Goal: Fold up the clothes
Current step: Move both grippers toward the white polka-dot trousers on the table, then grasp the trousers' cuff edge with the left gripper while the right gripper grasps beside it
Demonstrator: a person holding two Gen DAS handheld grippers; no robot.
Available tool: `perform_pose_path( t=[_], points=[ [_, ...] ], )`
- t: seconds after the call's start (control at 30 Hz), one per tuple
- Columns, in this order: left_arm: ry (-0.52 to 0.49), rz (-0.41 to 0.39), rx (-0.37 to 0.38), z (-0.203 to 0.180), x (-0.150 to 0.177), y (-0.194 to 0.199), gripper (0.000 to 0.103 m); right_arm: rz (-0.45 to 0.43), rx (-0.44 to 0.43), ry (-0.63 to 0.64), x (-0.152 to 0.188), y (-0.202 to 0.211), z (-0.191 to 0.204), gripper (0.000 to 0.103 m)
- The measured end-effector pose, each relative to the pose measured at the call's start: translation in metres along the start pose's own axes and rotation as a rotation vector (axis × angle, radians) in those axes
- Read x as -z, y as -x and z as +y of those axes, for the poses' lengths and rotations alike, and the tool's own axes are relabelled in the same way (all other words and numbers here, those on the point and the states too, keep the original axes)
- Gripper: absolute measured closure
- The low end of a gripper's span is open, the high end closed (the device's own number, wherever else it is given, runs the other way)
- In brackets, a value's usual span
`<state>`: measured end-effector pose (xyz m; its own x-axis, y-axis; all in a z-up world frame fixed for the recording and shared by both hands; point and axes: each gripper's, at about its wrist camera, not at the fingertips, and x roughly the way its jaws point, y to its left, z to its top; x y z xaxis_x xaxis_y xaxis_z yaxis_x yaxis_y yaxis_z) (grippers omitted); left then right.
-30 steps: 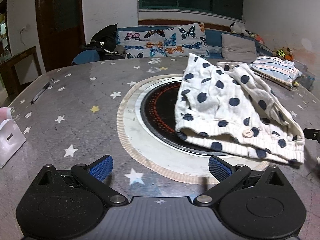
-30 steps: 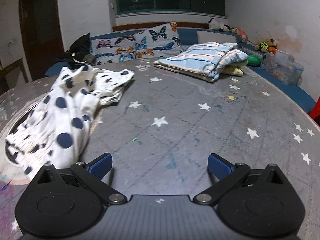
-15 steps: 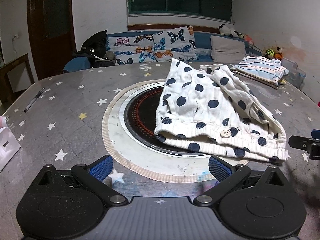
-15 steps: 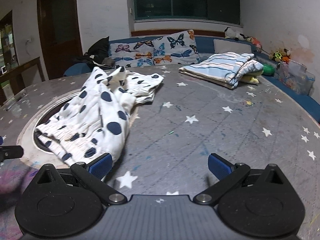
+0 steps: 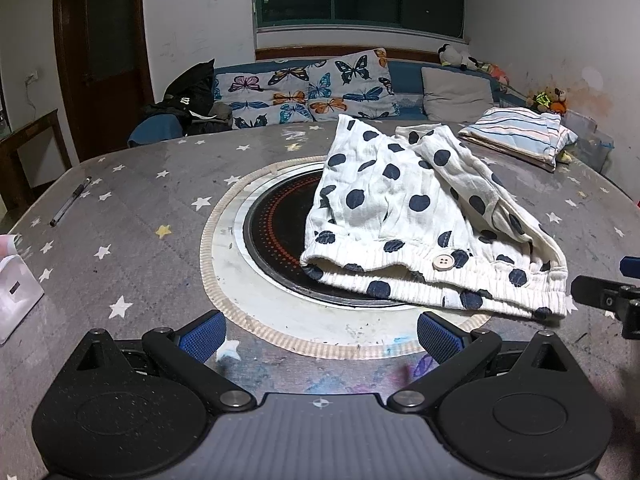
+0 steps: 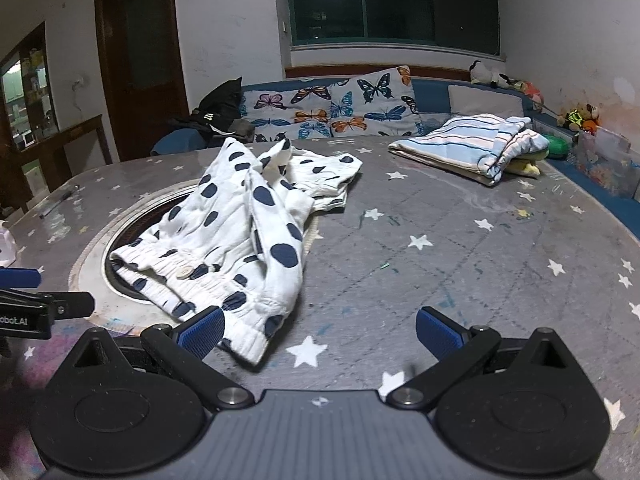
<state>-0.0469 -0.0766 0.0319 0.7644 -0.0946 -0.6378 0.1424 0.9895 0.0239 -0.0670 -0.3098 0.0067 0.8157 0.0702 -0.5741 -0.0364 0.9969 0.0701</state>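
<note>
**Star-print table, dotted shorts not yet gripped**

Living room at night, sofa with butterfly cushions (image 5: 320, 88) behind a big table (image 5: 120, 208) in grey star-print cover, round cooktop inset (image 5: 276, 224) in the middle. The polka-dot shorts (image 5: 412, 216) lie crumpled, half over the inset, waistband toward me, button (image 5: 442, 262) facing up. A folded striped garment (image 6: 468, 146) sits well apart at the far right edge.

Risks as I judge them: the waistband is bunched and doubled, so a pinch there may catch one layer only and the shorts will twist when I lift. Cloth hangs over the inset rim, so it may drag or snag on that edge. The two tongs are near each other, so a collision is possible if both go for the same corner.

Pose: left gripper (image 5: 320, 334) low over the table edge, level, pointing at the waistband, fingers spread, nothing between them. Right gripper (image 6: 320, 332) also low and spread wide, its left pad (image 6: 202, 330) just beside the waistband's right corner; I can't tell if it touches. Neither holds anything
</note>
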Motion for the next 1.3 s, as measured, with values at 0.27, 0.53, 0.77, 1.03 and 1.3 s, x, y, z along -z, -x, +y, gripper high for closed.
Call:
perform_pose_path(
  t=[0.27, 0.53, 0.77, 1.03, 1.3],
  points=[
    [-0.016, -0.002, 0.01, -0.008, 0.0, 0.004, 0.0, 0.0, -0.011, -0.002, 0.001, 0.004, 0.005, 0.0],
    [-0.018, 0.001, 0.018, -0.011, 0.001, 0.005, 0.0, 0.005, -0.014, -0.01, 0.004, 0.004, 0.008, 0.0],
    [-0.028, 0.004, 0.025, -0.015, 0.001, 0.004, 0.0, 0.012, -0.018, -0.012, 0.003, 0.002, 0.009, 0.0],
    [-0.041, 0.004, 0.034, -0.02, -0.003, 0.002, 0.0, 0.022, -0.024, -0.014, 0.002, -0.001, 0.01, 0.002],
    [-0.053, 0.002, 0.039, -0.023, -0.011, -0.004, 0.0, 0.026, -0.033, -0.009, -0.004, -0.007, 0.01, 0.004]
  ],
)
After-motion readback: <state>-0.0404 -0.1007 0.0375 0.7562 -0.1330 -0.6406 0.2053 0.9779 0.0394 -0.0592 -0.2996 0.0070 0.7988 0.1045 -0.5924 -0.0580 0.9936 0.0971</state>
